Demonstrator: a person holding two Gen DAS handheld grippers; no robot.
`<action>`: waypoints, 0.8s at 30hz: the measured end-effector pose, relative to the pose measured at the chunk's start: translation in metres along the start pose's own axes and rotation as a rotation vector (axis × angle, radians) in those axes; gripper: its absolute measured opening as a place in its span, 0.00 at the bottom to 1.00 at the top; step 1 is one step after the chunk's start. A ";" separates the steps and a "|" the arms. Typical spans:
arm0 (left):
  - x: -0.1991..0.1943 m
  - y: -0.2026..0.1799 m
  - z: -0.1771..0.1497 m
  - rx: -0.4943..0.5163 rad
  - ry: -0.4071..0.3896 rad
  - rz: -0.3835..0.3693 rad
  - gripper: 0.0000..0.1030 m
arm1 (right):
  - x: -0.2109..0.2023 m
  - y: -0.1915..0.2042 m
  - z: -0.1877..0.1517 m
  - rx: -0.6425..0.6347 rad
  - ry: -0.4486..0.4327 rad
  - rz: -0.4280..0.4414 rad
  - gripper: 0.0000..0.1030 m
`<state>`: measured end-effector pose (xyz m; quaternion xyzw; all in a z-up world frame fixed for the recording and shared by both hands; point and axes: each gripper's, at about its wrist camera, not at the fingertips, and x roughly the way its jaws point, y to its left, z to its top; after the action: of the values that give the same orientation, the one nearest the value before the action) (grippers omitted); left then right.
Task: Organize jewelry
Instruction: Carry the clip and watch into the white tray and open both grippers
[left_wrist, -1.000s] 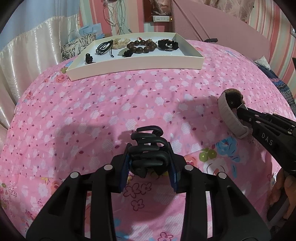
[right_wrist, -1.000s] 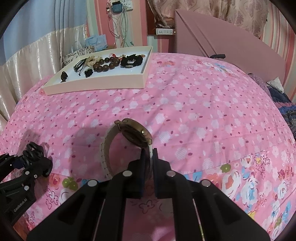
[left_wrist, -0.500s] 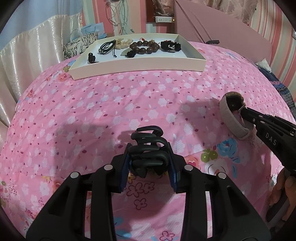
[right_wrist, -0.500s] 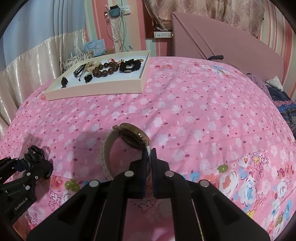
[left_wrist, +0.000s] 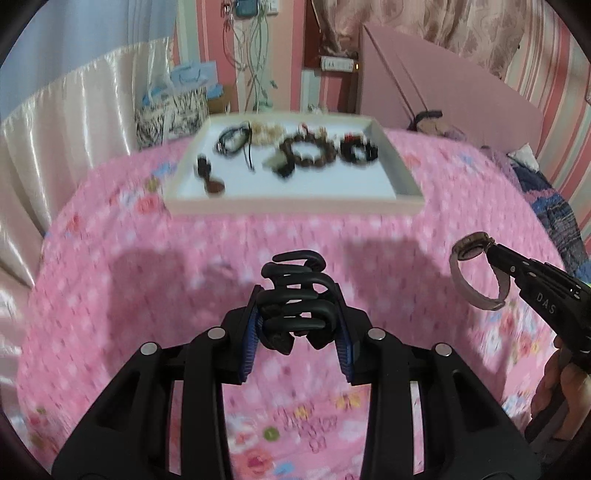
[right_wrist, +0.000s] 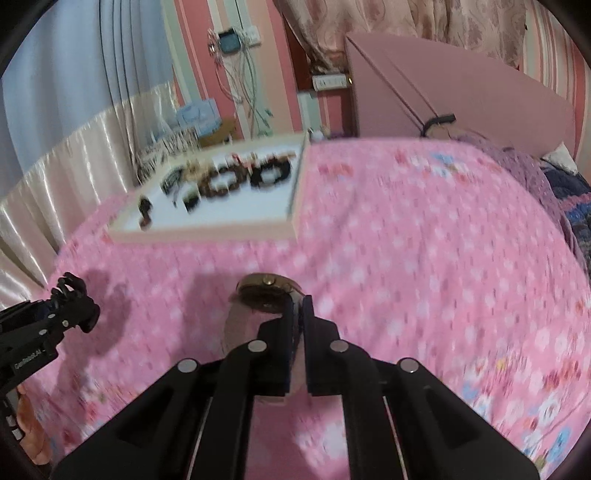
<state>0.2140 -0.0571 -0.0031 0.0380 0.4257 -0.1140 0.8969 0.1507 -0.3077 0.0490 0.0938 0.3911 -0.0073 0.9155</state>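
My left gripper (left_wrist: 297, 332) is shut on a black hair claw clip (left_wrist: 295, 291) and holds it above the pink bedspread. My right gripper (right_wrist: 297, 332) is shut on the strap of a wristwatch (right_wrist: 264, 291) with a gold case and pale pink band. The watch also shows in the left wrist view (left_wrist: 476, 273), and the clip in the right wrist view (right_wrist: 70, 291). A white tray (left_wrist: 295, 205) lies ahead, holding a wooden bead bracelet (left_wrist: 306, 153), black hair ties (left_wrist: 356, 151) and several other small pieces.
The bed's flowered pink cover (right_wrist: 424, 258) stretches between me and the tray (right_wrist: 207, 230). A pink headboard (right_wrist: 461, 96) stands at the back right. A cream curtain (left_wrist: 66, 122) hangs on the left. Dark bedding (left_wrist: 554, 214) lies at the right edge.
Both grippers have lifted and moved forward toward the tray, each still holding its item. The tray now looks closer and blurred by motion.
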 end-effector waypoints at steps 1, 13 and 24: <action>-0.001 0.002 0.009 0.002 -0.010 -0.002 0.33 | -0.001 0.003 0.008 -0.006 -0.013 0.000 0.04; 0.056 0.025 0.111 -0.003 -0.046 -0.005 0.33 | 0.058 0.050 0.101 -0.041 -0.060 0.006 0.04; 0.141 0.047 0.116 -0.027 0.041 0.042 0.33 | 0.128 0.059 0.097 -0.035 0.002 -0.032 0.04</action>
<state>0.3990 -0.0552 -0.0397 0.0371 0.4447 -0.0888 0.8905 0.3141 -0.2596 0.0322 0.0713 0.3937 -0.0150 0.9163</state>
